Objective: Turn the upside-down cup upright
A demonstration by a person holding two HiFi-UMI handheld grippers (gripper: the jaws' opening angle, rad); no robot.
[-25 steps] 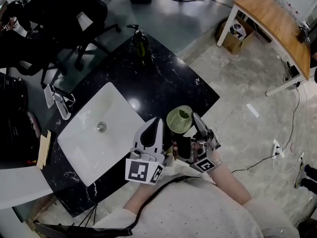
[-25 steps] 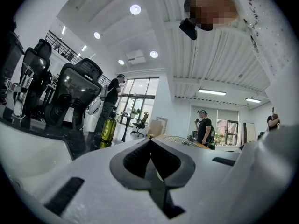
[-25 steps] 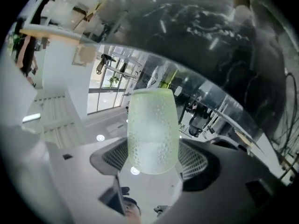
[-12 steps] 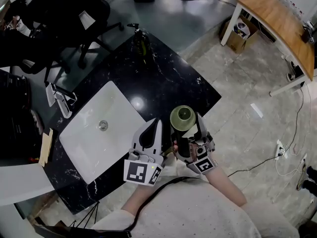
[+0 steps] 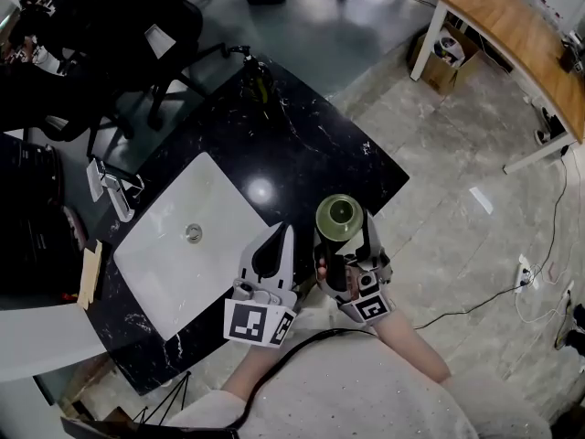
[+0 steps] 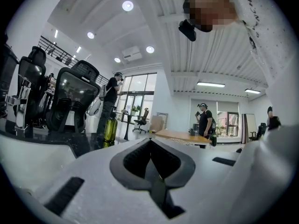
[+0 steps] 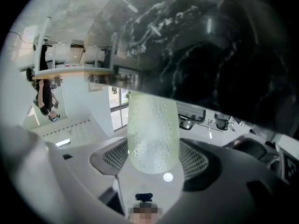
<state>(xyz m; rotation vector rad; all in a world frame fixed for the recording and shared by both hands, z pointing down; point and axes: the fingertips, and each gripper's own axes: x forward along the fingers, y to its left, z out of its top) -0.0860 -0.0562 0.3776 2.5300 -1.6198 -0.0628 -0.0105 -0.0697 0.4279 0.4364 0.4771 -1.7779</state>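
A pale green dimpled cup (image 5: 339, 216) is held over the near right edge of the black marble counter (image 5: 302, 144), its open mouth facing up at the head camera. My right gripper (image 5: 341, 234) is shut on the cup's side. In the right gripper view the cup (image 7: 153, 134) fills the space between the jaws, and the scene appears inverted with the counter overhead. My left gripper (image 5: 272, 238) sits just left of the cup, pointing away over the counter. Its jaws (image 6: 152, 164) are shut with nothing between them.
A white sink basin (image 5: 164, 263) with a faucet (image 5: 114, 190) is set in the counter's left half. A green bottle (image 5: 259, 79) stands at the far edge, and it also shows as the bottle (image 6: 110, 127) in the left gripper view. Office chairs (image 5: 137, 35) stand beyond; a wooden table (image 5: 512, 35) is far right.
The cup has rotated in the right gripper from a tilt to mouth-up and shifted slightly nearer. The left gripper has hardly moved.
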